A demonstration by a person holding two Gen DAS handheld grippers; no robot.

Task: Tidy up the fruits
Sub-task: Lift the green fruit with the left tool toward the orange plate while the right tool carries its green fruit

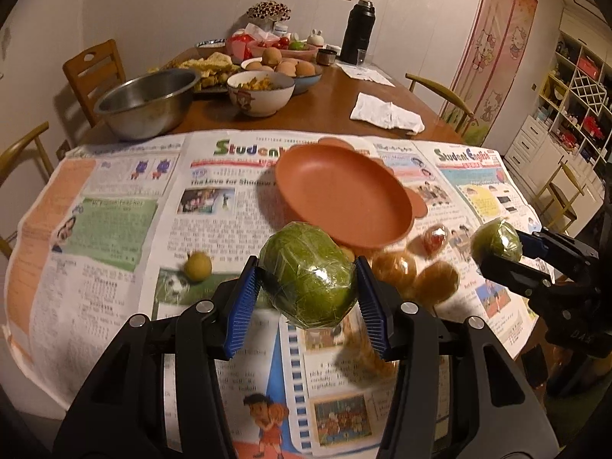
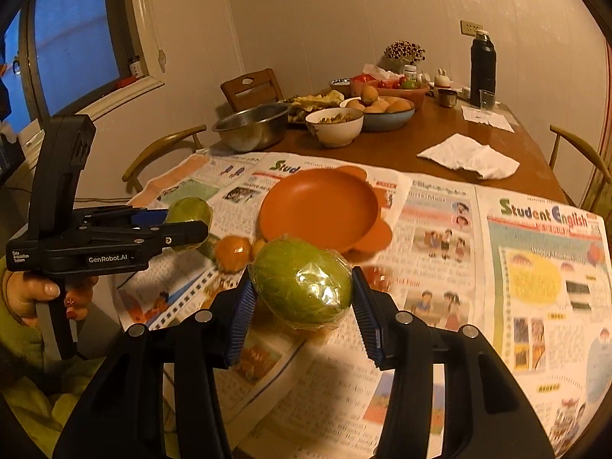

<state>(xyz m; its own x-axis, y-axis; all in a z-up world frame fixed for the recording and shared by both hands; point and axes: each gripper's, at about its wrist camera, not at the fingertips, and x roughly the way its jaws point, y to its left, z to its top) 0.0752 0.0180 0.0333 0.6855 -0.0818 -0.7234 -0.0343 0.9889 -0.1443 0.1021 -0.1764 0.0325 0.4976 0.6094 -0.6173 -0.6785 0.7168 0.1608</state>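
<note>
- Each gripper clamps a plastic-wrapped green fruit: left gripper (image 1: 308, 292) on one green fruit (image 1: 310, 273), right gripper (image 2: 302, 298) on another green fruit (image 2: 302, 283), both held above the newspaper (image 1: 114, 229).
- Just beyond, the orange plate (image 1: 344, 199) (tilted).
- Wrapped oranges (image 1: 415, 275) lie between the grippers, near the plate.
- Far: steel bowl (image 1: 147, 101).
</note>
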